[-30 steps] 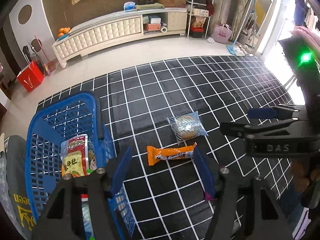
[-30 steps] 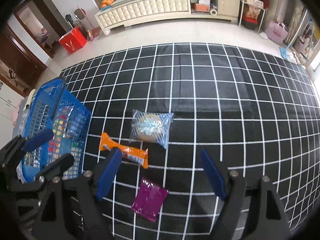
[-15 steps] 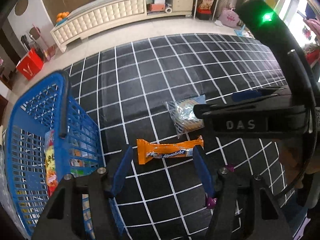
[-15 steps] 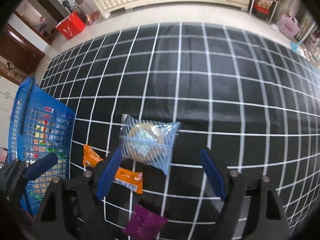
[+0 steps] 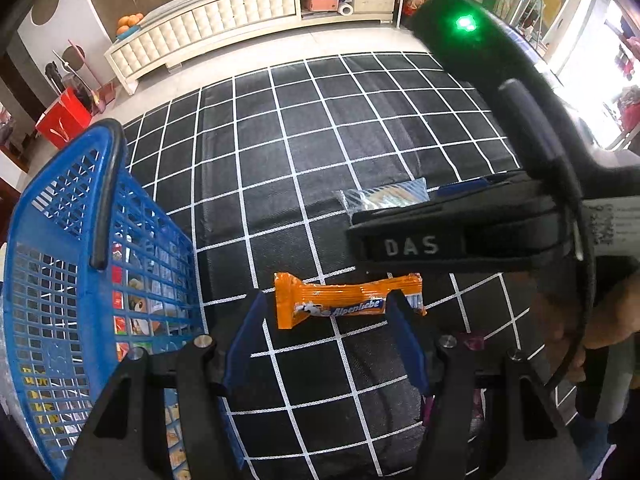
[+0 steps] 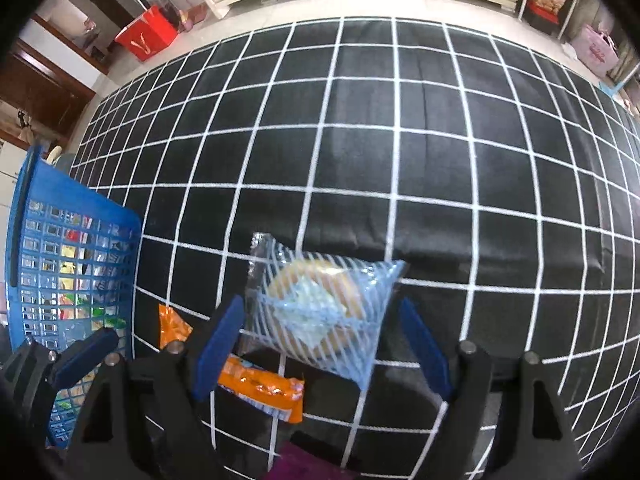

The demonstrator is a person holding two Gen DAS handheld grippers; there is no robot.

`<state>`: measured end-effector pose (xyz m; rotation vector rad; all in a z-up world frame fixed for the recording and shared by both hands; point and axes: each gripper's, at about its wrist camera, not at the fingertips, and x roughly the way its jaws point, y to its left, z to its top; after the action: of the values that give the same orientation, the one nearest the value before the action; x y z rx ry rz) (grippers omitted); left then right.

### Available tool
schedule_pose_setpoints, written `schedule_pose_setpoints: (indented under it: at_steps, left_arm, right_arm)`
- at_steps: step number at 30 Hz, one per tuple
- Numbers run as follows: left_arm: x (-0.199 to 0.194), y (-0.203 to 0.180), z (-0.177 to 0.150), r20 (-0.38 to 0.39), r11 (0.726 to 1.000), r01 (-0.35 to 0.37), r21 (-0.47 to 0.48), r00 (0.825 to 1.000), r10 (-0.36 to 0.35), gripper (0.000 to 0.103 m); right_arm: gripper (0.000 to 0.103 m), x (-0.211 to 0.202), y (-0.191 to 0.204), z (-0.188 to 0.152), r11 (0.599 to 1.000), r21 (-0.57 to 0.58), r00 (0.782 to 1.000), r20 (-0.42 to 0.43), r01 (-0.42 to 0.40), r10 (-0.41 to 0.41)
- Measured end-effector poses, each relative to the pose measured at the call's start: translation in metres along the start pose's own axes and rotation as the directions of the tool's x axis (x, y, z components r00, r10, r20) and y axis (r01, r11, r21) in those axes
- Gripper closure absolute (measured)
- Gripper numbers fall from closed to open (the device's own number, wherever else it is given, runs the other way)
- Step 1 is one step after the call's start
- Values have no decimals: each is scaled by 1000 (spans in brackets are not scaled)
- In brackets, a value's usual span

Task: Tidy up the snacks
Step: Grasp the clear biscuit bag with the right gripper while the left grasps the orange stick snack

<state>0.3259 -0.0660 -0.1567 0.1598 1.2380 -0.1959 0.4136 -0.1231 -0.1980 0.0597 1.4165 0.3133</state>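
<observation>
An orange Alpenliebe bar [image 5: 344,304] lies on the black grid mat, its near edge just between the tips of my open left gripper [image 5: 325,300]. In the right wrist view a clear blue-striped packet with a round pastry [image 6: 320,308] lies between the spread fingers of my open right gripper [image 6: 320,308]; nothing is clamped. The orange bar [image 6: 260,388] shows below-left of that packet. A purple packet [image 6: 308,464] peeks out at the bottom edge. The blue basket [image 5: 100,216] holding several snacks stands at the left. The right gripper's body [image 5: 460,236] crosses the left wrist view, hiding most of the striped packet [image 5: 384,198].
The black mat with white grid lines [image 6: 400,140] stretches ahead. Beyond it are a white low cabinet [image 5: 224,20], a red bag [image 5: 64,116] and a pink bag [image 6: 596,52]. A hand [image 5: 600,320] grips the right tool at the right edge of the left wrist view.
Both grippers have moved forward and down: the left one closed in on the orange bar, the right one came over the striped pastry packet. The right tool now covers more of the left wrist view.
</observation>
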Motion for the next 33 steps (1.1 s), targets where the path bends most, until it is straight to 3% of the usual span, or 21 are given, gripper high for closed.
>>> schedule_pose_setpoints:
  at_steps: [3,7,10,18,22,33]
  left_arm:
    - [2,-1,-2,-4,1000,-2,2,1000,2,42]
    - [5,2,-3,-12,1000,19,-9,1000,-19,42]
    - [6,4,-6,-16,999,34,-21,999,-34,42]
    - [-2,3,-14,-21,995,58,-76,998,-60,42]
    - [2,6,-12,-33,977,109,-183,993,-117,42]
    - [21,-7,-7,-69,927,86,-366,991,-119,42]
  right_arm:
    - [20,5,3,0,1000,-22,1000,0,-23,23]
    - [41,4,4,-8,998,-57,999,40,-4,6]
    - [48,-2,2,-17,997,-74,998,64,-13,18]
    - [51,-27,-25,-56,1000,-27,994,111,-9,12]
    - [51,-50,-48,-70,1000,1,990,143,-16,16]
    - [51,-87,-80,-102,996,35,976,206,-80,71]
